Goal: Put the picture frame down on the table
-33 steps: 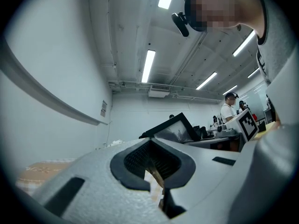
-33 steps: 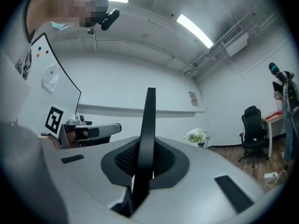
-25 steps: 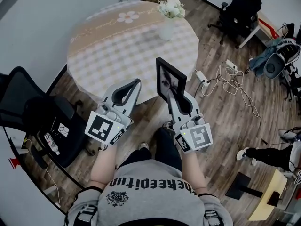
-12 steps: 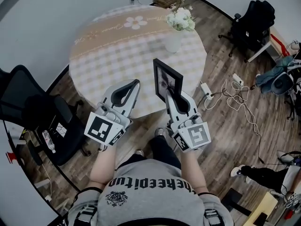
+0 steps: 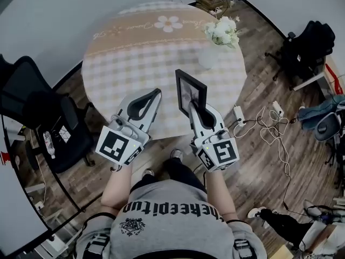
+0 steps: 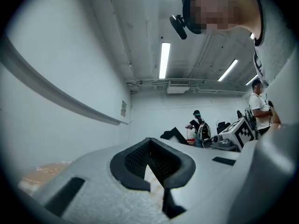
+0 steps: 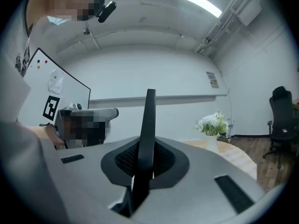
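Both grippers sit closer over the table's (image 5: 124,63) near edge than before: right gripper (image 5: 192,107) clamped on the picture frame (image 5: 192,90), upright at its 12 o'clock, bare cloth ahead, vase (image 5: 207,57) at 1 o'clock; left gripper (image 5: 156,95) closed, empty, at 9 o'clock.

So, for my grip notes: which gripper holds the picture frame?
The right gripper, shut on the upright picture frame at its lower edge; the left gripper holds nothing.
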Motion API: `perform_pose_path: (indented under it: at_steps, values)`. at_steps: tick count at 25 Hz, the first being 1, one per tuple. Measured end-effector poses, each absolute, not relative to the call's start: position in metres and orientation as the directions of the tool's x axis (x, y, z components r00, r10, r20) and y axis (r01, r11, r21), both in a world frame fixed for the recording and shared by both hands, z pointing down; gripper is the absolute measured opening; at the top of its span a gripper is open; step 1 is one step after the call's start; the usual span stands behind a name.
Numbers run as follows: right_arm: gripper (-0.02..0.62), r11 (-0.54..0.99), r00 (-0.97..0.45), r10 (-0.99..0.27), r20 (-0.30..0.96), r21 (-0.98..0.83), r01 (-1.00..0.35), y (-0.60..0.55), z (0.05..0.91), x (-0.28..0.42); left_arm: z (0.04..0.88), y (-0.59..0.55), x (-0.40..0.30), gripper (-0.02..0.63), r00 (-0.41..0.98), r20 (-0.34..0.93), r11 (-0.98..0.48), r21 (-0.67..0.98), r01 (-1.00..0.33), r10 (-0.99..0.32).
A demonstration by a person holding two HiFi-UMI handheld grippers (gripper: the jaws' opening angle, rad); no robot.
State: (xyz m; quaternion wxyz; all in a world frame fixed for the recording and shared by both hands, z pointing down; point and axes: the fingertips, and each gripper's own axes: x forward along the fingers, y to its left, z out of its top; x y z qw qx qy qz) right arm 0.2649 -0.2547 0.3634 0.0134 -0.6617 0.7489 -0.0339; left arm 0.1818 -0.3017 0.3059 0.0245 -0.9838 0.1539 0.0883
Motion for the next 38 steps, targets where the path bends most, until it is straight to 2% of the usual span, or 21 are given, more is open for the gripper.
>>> perform_pose_path:
  at_steps: [16,27,38]
  values:
    - [0.021,0.202,-0.262,-0.925,0.276,-0.229,-0.952,-0.287,0.474,0.297,0.333,-0.317,0.203,0.015,0.885,-0.126,-0.893,0.004,-0.451,-0.448]
    - [0.021,0.23,-0.377,-0.795,0.476,-0.338,-0.913,-0.309,0.549,0.295,0.358,-0.333,0.201,0.015,0.834,-0.069,-0.837,0.045,-0.545,-0.547]
    - [0.021,0.241,-0.43,-0.722,0.543,-0.385,-0.891,-0.312,0.582,0.289,0.38,-0.326,0.186,0.015,0.79,0.008,-0.785,0.108,-0.61,-0.613]
